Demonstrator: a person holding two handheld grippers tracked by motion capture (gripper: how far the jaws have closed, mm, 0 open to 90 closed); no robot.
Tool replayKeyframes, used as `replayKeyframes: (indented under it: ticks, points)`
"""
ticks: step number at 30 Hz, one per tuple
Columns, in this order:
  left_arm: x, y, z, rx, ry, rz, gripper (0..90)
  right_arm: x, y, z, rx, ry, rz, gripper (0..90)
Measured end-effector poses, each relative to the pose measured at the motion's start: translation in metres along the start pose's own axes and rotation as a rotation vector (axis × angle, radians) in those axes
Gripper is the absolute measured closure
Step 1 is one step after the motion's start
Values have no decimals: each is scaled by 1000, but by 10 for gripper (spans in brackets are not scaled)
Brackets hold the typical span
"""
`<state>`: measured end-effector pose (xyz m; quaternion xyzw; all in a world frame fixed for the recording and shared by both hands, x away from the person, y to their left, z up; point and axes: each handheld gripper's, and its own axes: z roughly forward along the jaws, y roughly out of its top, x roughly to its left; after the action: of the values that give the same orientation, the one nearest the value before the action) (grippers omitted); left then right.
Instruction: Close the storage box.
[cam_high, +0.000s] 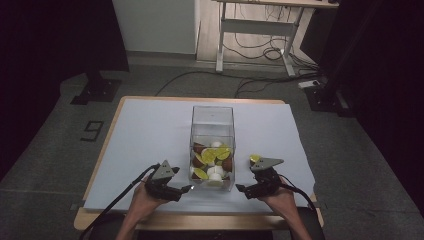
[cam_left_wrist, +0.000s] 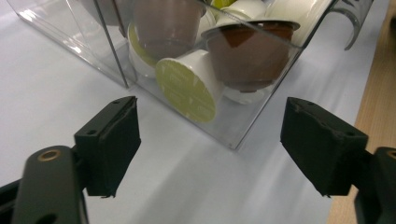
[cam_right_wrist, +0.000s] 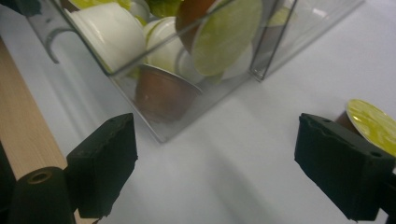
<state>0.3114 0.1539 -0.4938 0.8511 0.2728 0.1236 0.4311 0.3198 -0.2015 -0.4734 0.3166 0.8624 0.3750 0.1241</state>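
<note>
Both hand-held grippers (cam_high: 187, 189) (cam_high: 241, 189) gape wide, holding nothing.

We look along our right gripper (cam_right_wrist: 215, 163), its two black jaws standing wide apart with nothing between them but the pale surface (cam_right_wrist: 224, 154). Toward twelve o'clock stands the clear box (cam_right_wrist: 163, 133), one corner turned to us. Inside lie capsules: a white one (cam_right_wrist: 112, 32) at eleven o'clock, a brown one (cam_right_wrist: 163, 95) low by the near wall, a green-lidded one (cam_right_wrist: 226, 35) at one o'clock. At three o'clock, just beside the right jaw, a loose green-lidded capsule (cam_right_wrist: 373, 123) lies outside the box. Wooden edge (cam_right_wrist: 23, 135) shows at nine o'clock.
</note>
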Motion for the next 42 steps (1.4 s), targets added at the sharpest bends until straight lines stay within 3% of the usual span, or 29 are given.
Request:
replayKeyframes:
  ticks: [7,26,32,42]
  points:
    - [0,1,3,-1,0,3,268,3,2,4,5,11,5,150]
    - [0,2,8,6,-47,17,368,8,9,7,-6,52,12,282]
    - [1,4,8,-5,-39,15,418,9,12,8,-5,44,2,312]
    - [5,7,12,-19,-28,16,457,6,15,9,-12,-16,-8,353]
